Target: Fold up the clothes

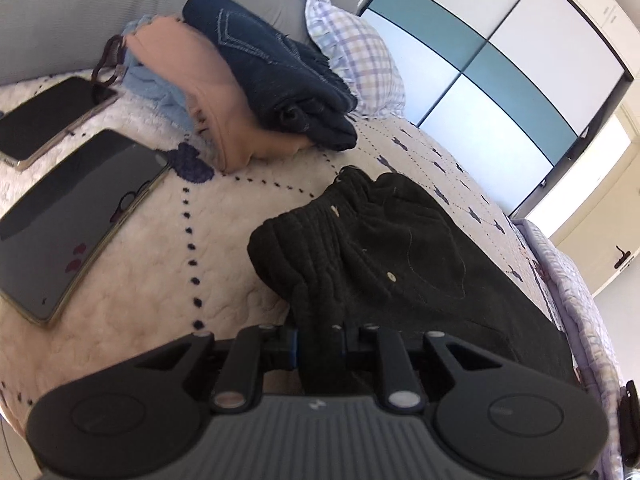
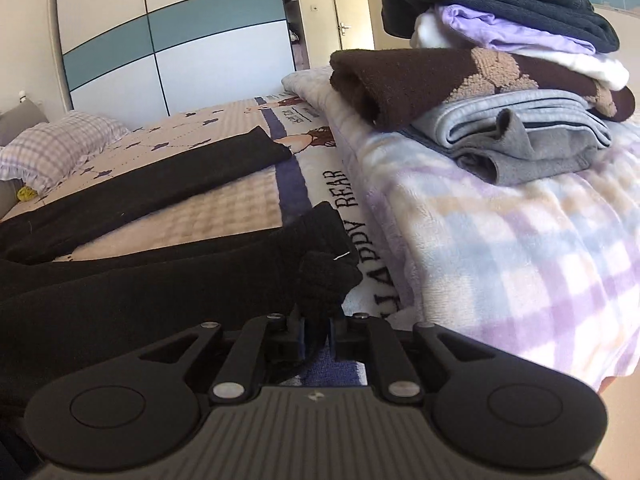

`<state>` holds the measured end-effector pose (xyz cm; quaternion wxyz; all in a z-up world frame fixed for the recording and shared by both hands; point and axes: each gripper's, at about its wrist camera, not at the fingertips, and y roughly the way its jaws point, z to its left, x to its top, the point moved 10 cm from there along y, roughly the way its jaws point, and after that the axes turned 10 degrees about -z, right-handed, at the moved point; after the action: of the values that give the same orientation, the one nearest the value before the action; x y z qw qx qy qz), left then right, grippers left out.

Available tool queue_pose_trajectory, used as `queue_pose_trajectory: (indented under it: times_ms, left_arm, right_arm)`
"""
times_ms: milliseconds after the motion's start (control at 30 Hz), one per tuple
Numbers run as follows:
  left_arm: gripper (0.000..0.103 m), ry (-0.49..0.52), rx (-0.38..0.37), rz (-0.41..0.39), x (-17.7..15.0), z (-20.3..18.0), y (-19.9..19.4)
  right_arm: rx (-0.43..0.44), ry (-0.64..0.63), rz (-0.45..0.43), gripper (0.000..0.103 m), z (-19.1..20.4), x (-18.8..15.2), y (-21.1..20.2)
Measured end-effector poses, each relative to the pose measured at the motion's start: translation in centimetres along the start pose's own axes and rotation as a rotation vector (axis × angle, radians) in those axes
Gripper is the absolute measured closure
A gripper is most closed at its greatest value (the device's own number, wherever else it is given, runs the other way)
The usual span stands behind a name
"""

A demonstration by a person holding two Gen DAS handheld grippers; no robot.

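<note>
The black trousers [image 1: 384, 256] lie spread on the bed [image 1: 224, 248], waistband toward 12 o'clock in the left view. The left gripper [image 1: 318, 344] has its fingers closed on the waistband edge; the right gripper [image 2: 316, 330] has its fingers pinched on a bunched leg cuff at 6 o'clock. To fold well, I judge both ends should lift together, keeping the cloth taut, and the near leg be laid squarely over the far leg [image 2: 168, 176], clear of the two phones [image 1: 76, 216] at 9 o'clock.
</note>
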<state>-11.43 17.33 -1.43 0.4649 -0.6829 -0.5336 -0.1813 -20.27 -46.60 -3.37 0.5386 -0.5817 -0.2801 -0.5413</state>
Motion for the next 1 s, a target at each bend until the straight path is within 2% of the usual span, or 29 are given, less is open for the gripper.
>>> queue_pose_trajectory:
  times_ms: [267, 333, 500, 600, 633, 700, 767, 833, 933, 1000]
  left_arm:
    - [0.084, 0.027, 0.007, -0.009, 0.2, -0.6, -0.1]
    - [0.084, 0.005, 0.016, 0.005, -0.3, 0.0, 0.2]
    - [0.083, 0.007, 0.009, 0.008, -1.2, 1.0, 0.4]
    - [0.081, 0.007, -0.002, 0.014, -1.2, 1.2, 0.6]
    - [0.081, 0.007, -0.003, 0.017, -1.1, 1.2, 0.7]
    - [0.081, 0.008, -0.005, 0.023, -1.1, 1.1, 0.9]
    - [0.08, 0.02, -0.002, 0.024, -1.2, 0.9, 0.9]
    - [0.079, 0.036, 0.0, 0.022, -1.3, 0.8, 1.0]
    - [0.077, 0.022, 0.003, 0.024, -1.5, 1.1, 1.2]
    - [0.076, 0.019, 0.006, 0.019, -1.6, 1.1, 1.3]
  right_arm:
    - [0.047, 0.046, -0.115, 0.091, 0.9, 4.2, -3.5]
    - [0.026, 0.06, -0.063, 0.091, 0.7, 3.2, -2.7]
    - [0.007, 0.167, 0.124, 0.091, -1.9, -2.6, -3.0]
    - [0.024, 0.094, 0.233, 0.087, -2.0, -5.3, -4.3]
    - [0.023, 0.026, 0.27, 0.079, -1.9, -6.2, -4.6]
    - [-0.018, -0.117, 0.307, 0.071, -2.1, -7.1, -5.4]
    - [-0.065, -0.228, 0.256, 0.071, -2.1, -5.9, -6.0]
    - [-0.032, -0.246, 0.173, 0.069, -1.3, -3.3, -6.3]
    - [0.063, -0.238, 0.087, 0.064, 0.5, 0.4, -4.5]
    - [0.107, -0.236, 0.079, 0.064, 1.3, 1.8, -2.1]
